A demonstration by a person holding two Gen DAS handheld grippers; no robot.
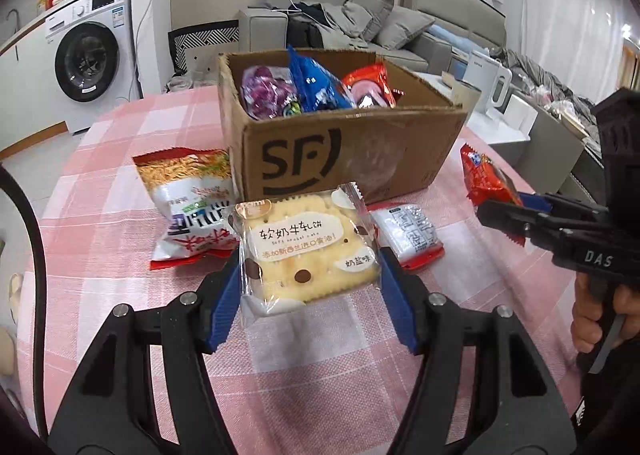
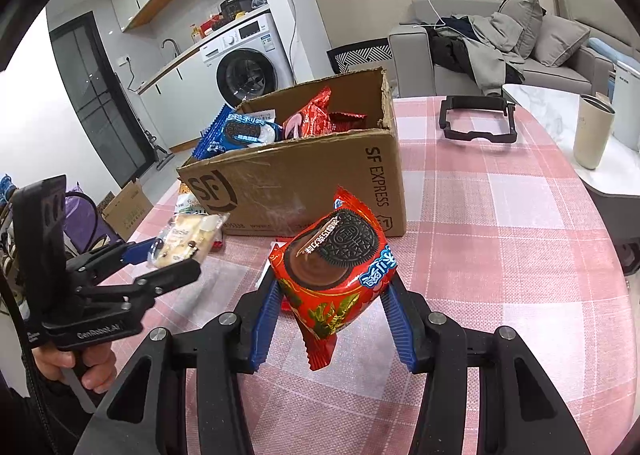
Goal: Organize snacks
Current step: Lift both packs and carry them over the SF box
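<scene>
My left gripper (image 1: 310, 275) is shut on a clear-wrapped square cracker pack (image 1: 308, 243), held above the checked tablecloth in front of the cardboard box (image 1: 344, 159). The same cracker pack (image 2: 182, 241) shows at the left of the right wrist view. My right gripper (image 2: 330, 295) is shut on a red Oreo packet (image 2: 336, 267), lifted over the table near the box (image 2: 304, 187). That red packet (image 1: 488, 183) appears at the right of the left wrist view. Inside the box lie blue, purple and red snack packs (image 1: 316, 89).
A noodle-snack bag (image 1: 192, 199) and a small white-and-red packet (image 1: 412, 235) lie on the table (image 1: 120, 255) before the box. A black frame (image 2: 476, 119) sits far on the table, a beige cup (image 2: 592, 131) on a side counter. Sofa and washing machine stand behind.
</scene>
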